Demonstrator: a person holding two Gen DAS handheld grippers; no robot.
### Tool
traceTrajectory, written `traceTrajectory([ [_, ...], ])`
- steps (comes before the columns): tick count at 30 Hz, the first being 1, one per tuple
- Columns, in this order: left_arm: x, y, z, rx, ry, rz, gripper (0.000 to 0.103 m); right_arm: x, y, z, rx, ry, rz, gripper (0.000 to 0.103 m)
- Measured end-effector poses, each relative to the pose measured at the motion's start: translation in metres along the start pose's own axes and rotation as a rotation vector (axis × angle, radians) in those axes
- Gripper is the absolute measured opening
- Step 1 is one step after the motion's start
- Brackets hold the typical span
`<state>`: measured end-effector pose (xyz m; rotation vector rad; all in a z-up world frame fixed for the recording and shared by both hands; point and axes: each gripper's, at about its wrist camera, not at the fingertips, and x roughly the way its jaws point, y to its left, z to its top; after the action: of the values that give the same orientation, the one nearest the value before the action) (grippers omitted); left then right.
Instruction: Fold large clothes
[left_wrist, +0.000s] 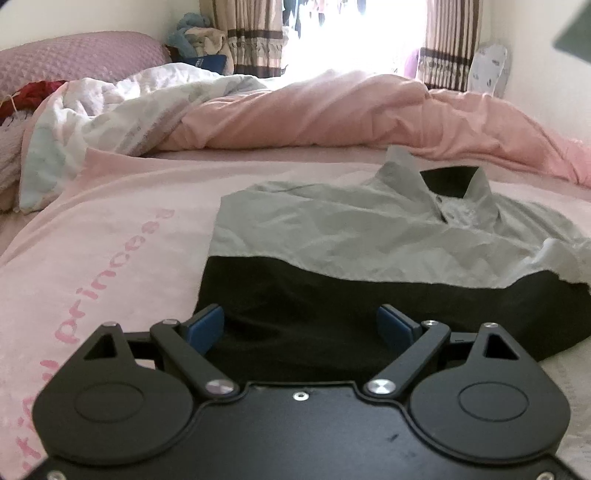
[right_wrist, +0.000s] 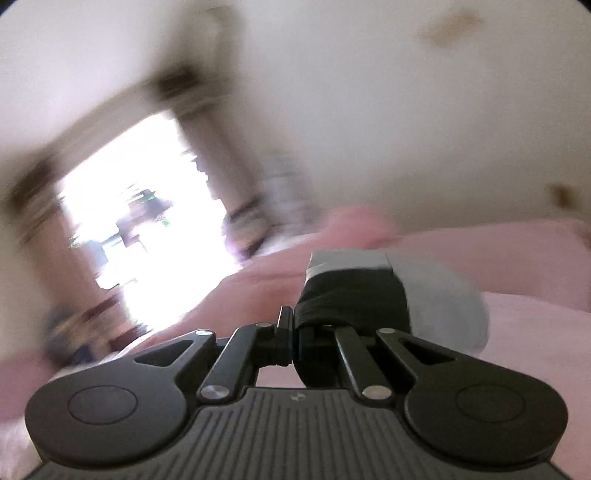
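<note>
A grey and black collared shirt lies flat on the pink bed sheet, collar at the far end. My left gripper is open, its blue pads straddling the black hem of the shirt. In the blurred right wrist view, my right gripper is shut on a fold of the shirt's black and grey cloth, held up above the bed.
A rumpled pink and white duvet lies across the far side of the bed. A purple pillow is at the far left. Curtains and a bright window are behind.
</note>
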<state>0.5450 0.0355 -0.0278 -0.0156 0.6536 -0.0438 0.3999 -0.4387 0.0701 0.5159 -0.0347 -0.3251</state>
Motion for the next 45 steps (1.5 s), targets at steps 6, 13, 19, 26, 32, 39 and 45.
traceTrajectory([
  [6,-0.014,0.015,-0.002,-0.039,-0.011,-0.005,0.091,-0.003,0.177,-0.100,-0.241,0.216,0.437,0.034],
  [13,-0.018,0.035,-0.004,-0.091,0.003,-0.001,0.091,-0.004,0.222,-0.217,-0.620,0.604,0.302,0.038],
  [19,-0.013,0.031,-0.005,-0.118,0.008,-0.070,0.091,-0.026,0.157,-0.161,-0.359,0.519,0.284,0.054],
  [26,-0.010,0.009,-0.004,-0.105,0.019,-0.083,0.091,0.017,0.173,-0.192,-0.544,0.464,0.155,0.052],
  [32,-0.012,0.022,-0.004,-0.095,0.015,-0.031,0.091,0.030,0.205,-0.219,-0.526,0.521,0.254,0.040],
  [39,-0.021,0.046,-0.004,-0.202,0.033,-0.073,0.091,-0.017,0.225,-0.202,-0.449,0.510,0.452,0.042],
  [45,-0.009,0.049,-0.013,-0.330,0.106,-0.206,0.091,-0.030,0.156,-0.164,-0.325,0.537,0.341,0.049],
])
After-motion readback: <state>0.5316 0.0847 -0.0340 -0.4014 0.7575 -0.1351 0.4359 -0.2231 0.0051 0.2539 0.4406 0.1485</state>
